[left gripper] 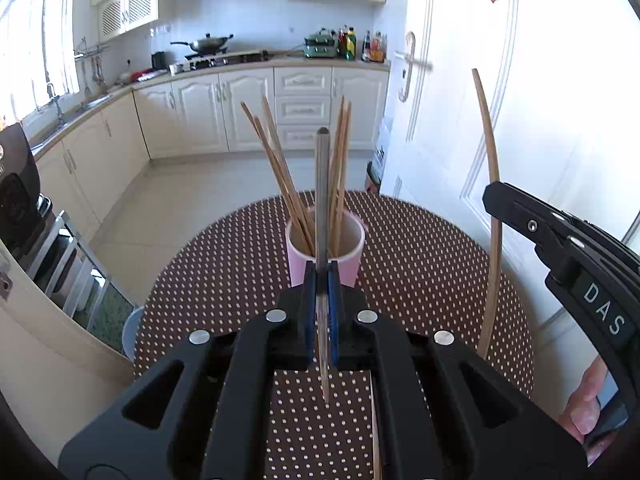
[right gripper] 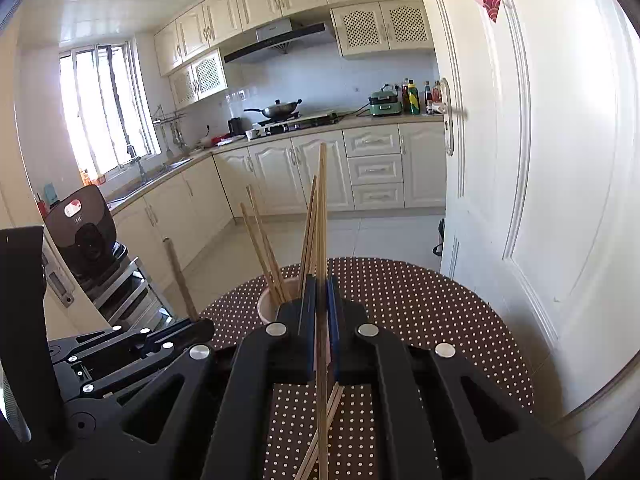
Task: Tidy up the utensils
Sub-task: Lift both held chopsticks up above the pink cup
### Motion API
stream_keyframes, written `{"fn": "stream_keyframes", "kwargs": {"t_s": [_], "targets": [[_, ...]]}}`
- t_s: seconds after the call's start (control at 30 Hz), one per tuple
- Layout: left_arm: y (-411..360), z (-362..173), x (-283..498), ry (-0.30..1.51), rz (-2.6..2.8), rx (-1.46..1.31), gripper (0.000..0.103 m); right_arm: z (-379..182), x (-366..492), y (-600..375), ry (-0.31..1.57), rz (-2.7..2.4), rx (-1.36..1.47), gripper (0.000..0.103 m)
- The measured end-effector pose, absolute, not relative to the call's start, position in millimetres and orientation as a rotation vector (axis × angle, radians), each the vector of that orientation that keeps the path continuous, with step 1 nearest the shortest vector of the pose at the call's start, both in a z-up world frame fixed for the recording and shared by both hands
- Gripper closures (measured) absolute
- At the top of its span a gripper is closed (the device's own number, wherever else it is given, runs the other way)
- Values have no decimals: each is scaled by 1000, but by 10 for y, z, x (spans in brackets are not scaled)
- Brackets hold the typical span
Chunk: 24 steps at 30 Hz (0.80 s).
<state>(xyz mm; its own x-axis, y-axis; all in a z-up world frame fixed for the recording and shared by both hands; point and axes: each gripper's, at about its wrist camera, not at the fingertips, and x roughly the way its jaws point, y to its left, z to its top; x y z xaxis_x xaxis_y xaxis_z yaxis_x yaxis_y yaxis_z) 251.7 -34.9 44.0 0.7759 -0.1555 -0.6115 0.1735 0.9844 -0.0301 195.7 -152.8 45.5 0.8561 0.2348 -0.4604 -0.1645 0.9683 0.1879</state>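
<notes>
A pink cup (left gripper: 326,258) stands on the dotted brown table (left gripper: 420,260) with several wooden chopsticks in it. My left gripper (left gripper: 322,276) is shut on one upright chopstick (left gripper: 322,180), just in front of the cup. On the right, my right gripper (left gripper: 493,200) holds another chopstick (left gripper: 490,140) upright. In the right wrist view, the right gripper (right gripper: 321,292) is shut on that chopstick (right gripper: 322,208), and the cup (right gripper: 267,308) shows partly behind its left finger. The left gripper (right gripper: 204,326) sits low on the left with its chopstick (right gripper: 180,276). Loose chopsticks (right gripper: 330,416) lie on the table below.
A white door (left gripper: 520,120) stands close to the table's right side. A dark appliance (right gripper: 86,228) sits on a metal rack to the left. Kitchen cabinets and a tiled floor lie beyond the table's far edge. A person's hand (left gripper: 584,400) grips the right tool.
</notes>
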Motion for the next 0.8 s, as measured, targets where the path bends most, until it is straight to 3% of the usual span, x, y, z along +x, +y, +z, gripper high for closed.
{"fn": "stream_keyframes", "kwargs": {"t_s": [0.8], "targets": [[-269, 1282, 2634, 468, -141, -7, 97, 1076, 2042, -1568, 237, 213, 180, 99]]}}
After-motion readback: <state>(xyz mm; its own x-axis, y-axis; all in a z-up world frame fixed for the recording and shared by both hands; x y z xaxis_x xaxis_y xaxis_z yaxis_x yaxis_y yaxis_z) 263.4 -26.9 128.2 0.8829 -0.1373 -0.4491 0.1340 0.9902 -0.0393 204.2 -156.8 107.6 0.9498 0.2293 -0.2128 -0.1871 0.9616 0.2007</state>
